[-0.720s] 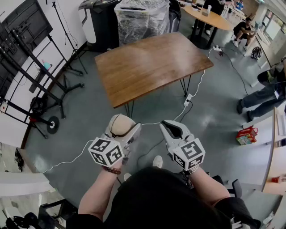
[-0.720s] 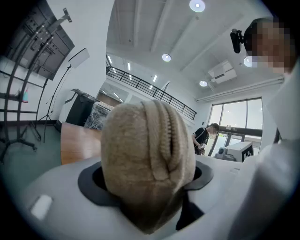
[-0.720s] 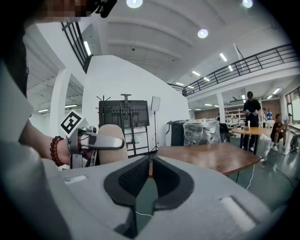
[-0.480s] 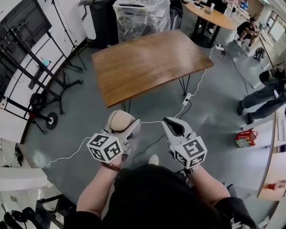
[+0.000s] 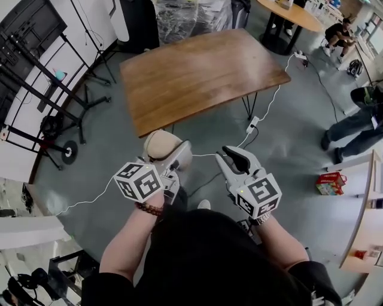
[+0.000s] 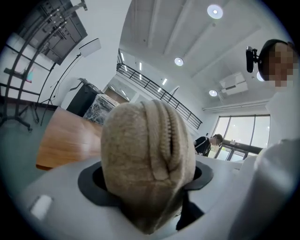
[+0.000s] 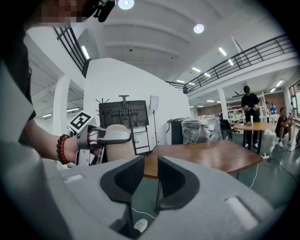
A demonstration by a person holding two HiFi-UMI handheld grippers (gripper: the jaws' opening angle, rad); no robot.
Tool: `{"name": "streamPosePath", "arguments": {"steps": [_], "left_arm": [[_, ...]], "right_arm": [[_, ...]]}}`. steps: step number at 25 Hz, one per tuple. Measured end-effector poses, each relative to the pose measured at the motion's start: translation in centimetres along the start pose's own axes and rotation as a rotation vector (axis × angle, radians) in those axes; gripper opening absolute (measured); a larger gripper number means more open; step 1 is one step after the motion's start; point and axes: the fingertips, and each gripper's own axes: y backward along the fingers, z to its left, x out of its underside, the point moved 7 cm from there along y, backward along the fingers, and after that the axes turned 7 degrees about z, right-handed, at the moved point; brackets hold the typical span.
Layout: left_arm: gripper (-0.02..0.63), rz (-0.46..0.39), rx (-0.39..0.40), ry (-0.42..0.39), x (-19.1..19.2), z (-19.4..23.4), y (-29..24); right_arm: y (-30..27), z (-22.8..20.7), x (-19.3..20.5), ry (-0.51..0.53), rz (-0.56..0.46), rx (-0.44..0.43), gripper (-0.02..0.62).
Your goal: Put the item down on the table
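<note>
The beige zipped pouch (image 5: 158, 144) is off the counter: it sits upright between the jaws of the left gripper (image 5: 167, 155), which stand wide and clamp its lower part, the zip seam running up its front in the left gripper view. In the head view, pouch and gripper hang over the grey floor (image 5: 287, 149), just short of the near edge of the brown wooden counter (image 5: 203, 75), whose top is bare.

The task looks to be in its carrying stage. The pouch is gripped and brought near. What is left, judging by this, is to reach forward over the counter, lower the pouch onto the wood and let the jaws part.

The right gripper (image 7: 150, 174) is level with the left and well apart from it. Its jaws are drawn nearly together, only a narrow slit between the dark pads, and nothing in it.

Counted: one pouch, two grippers, one wooden counter. Farther off there is one round table (image 5: 293, 15), with a white cable (image 5: 263, 116) trailing across the floor from the counter's legs. Two other people show at the right edge of the head view, one seated.
</note>
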Motion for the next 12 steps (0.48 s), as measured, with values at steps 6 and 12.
{"name": "streamPosePath", "arguments": {"steps": [6, 12], "left_arm": [[0.368, -0.039, 0.029, 0.123, -1.6, 2.3, -2.7], [0.367, -0.065, 0.088, 0.230, -3.9, 4.7, -6.1]], "right_arm": [[-3.3, -0.8, -1.0, 0.016, 0.036, -0.109, 0.199], [-7.3, -1.7, -3.6, 0.115, 0.048, -0.185, 0.337]]}}
